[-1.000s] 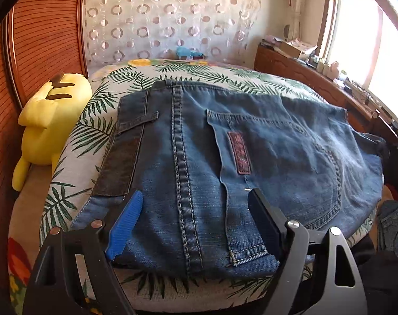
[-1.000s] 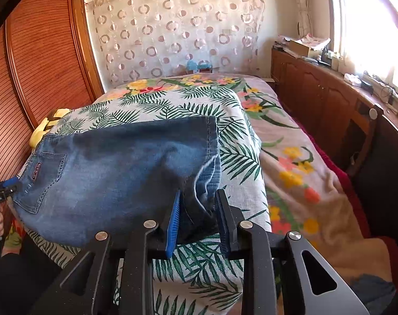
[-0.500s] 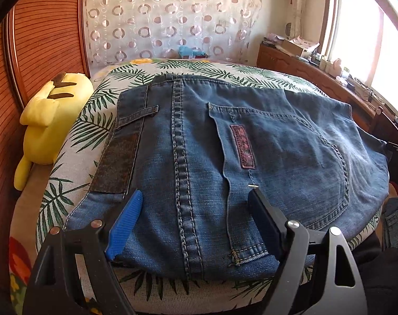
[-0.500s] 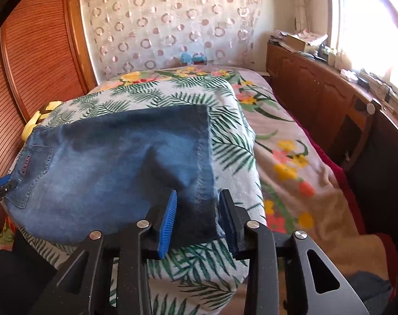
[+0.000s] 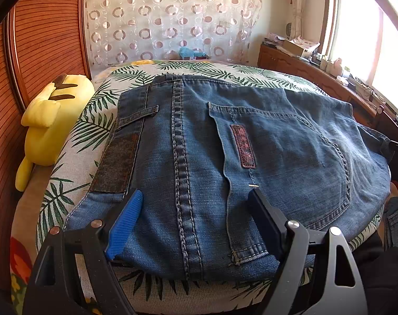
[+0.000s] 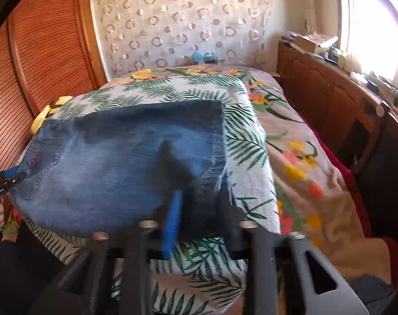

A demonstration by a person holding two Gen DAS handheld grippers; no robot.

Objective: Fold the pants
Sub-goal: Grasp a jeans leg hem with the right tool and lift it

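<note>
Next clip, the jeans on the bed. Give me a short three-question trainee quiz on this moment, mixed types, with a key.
1. True or false: the left gripper is clamped on the jeans.
2. Multiple choice: what lies on the bed, left of the jeans in the left wrist view? A) a folded towel B) a yellow plush toy C) a shoebox
3. Short answer: which end of the jeans sits between the right gripper's fingers?

Key
1. False: its fingers stand wide apart over the waistband end, pressing nothing.
2. B
3. The hem end of the legs; the jaws have just been closing around that denim.
</note>
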